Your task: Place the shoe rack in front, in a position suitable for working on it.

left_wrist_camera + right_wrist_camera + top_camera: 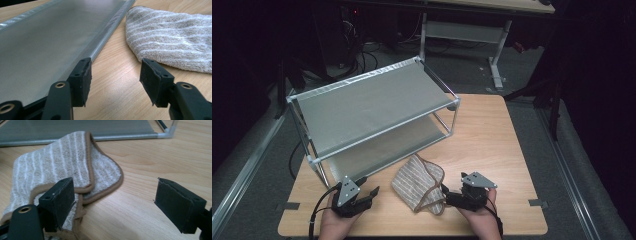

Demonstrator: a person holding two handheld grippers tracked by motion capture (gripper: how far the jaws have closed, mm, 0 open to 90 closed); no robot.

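The striped towel (418,184) lies loosely folded on the wooden table (492,150), just in front of the lower shelf of the two-tier rack (372,107), near the rack's front rail. Its brown-bound edges overlap unevenly at the side nearer the person, which suggests a fold in progress rather than a finished one.

Left gripper (371,195): positioned to the left of the towel, close to the rack's front left leg. The jaws stand wide apart and hold nothing. In the left gripper view, bare tabletop shows between the pads, the rack's lower shelf (50,42) lies to one side and the towel (172,40) to the other. The gripper is apart from the cloth, probably standing by to steady or take up an edge.

Right gripper (447,196): positioned at the towel's right side, on the side away from the rack. The jaws are wide open with nothing clamped. In the right gripper view, one pad (60,197) sits over the towel's (55,162) bound hem; whether it touches the cloth cannot be told. The other pad stands over bare wood, well clear.

Assessment: this placement fits lining up on the doubled hem, where the binding gives a firm place to pinch, probably for lifting the towel toward the rack.
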